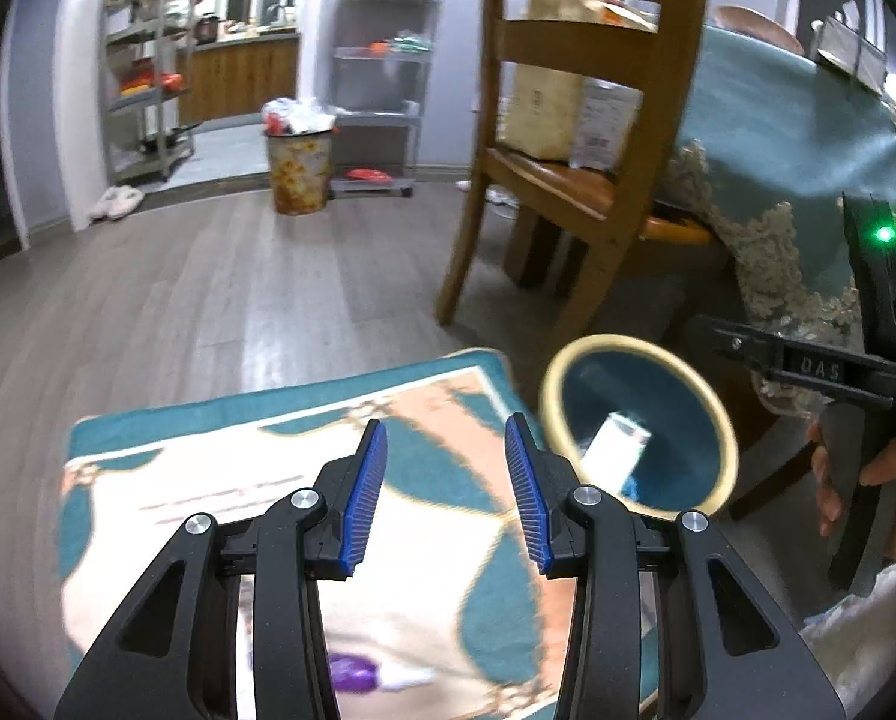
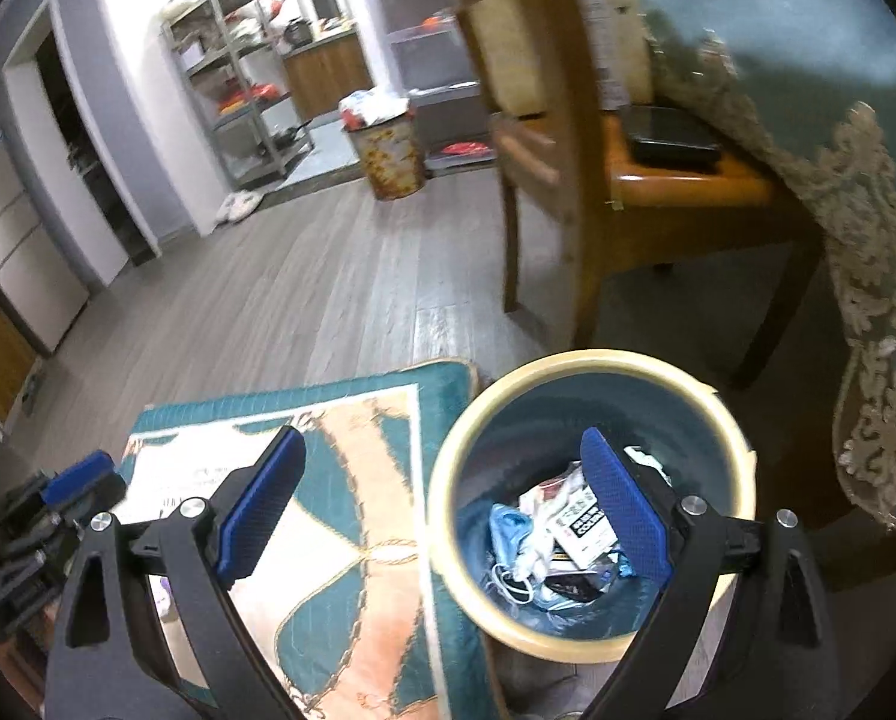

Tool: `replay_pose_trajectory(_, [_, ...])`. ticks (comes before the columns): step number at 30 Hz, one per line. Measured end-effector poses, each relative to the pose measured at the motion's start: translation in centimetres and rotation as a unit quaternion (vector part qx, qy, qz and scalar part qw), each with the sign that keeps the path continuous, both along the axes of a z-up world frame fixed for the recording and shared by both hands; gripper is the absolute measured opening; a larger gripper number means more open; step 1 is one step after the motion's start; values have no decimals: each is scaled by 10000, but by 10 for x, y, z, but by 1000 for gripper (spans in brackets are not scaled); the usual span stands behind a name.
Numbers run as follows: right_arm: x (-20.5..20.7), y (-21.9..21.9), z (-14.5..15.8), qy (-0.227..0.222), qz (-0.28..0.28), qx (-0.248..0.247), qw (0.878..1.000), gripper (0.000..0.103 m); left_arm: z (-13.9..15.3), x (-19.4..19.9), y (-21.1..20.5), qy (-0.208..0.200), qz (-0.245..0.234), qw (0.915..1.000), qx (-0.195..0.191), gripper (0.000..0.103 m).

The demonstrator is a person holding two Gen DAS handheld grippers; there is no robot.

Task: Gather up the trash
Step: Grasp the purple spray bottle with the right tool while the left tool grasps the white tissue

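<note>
A teal waste bin with a cream rim (image 2: pixel 592 645) stands on the floor beside a patterned rug (image 2: pixel 351 528); it holds paper, wrappers and a blue mask (image 2: pixel 562 534). My right gripper (image 2: pixel 441 498) is open and empty, straddling the bin's left rim from above. In the left wrist view the bin (image 1: pixel 706 414) sits right of my left gripper (image 1: pixel 444 444), with a white carton (image 1: pixel 613 450) inside. The left gripper is open and empty above the rug (image 1: pixel 435 378). A purple and white scrap (image 1: pixel 375 672) lies on the rug under it.
A wooden chair (image 1: pixel 580 138) with boxes on its seat stands behind the bin, next to a table under a teal lace-edged cloth (image 1: pixel 796 138). A full patterned bin (image 1: pixel 299 162) and metal shelves (image 1: pixel 147 66) stand at the far wall. The right handle (image 1: pixel 868 372) is at right.
</note>
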State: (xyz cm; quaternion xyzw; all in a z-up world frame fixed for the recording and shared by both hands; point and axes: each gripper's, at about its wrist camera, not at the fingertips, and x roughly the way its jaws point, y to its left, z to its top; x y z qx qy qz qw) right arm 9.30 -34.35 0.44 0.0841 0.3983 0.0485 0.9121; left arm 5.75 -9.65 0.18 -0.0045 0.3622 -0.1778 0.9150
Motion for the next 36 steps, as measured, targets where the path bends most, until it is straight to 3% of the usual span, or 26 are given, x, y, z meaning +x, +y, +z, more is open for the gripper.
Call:
replay_pose_trajectory(8, [-2,52,-9,23,430,-356,9984,91,-3,-16,62,17,469,9988,149,42])
replay_pose_trajectory(16, [-20,120,-47,256,1323,-871,9870,91,-23,-32,119,326,1019,9941,197,42])
replay_pose_trajectory(26, [-32,175,-80,532,1910,-783,9770,91,-51,-46,166,684,1408,9866,457,42])
replay_pose_trajectory(32, [-41,215,-100,648,2468,-770,9638,86,-56,-50,179,755,1485,9851,428,42])
replay_pose_trajectory(36, [-52,246,-124,878,2913,-965,9477,78,-60,-49,184,799,1511,9844,423,42])
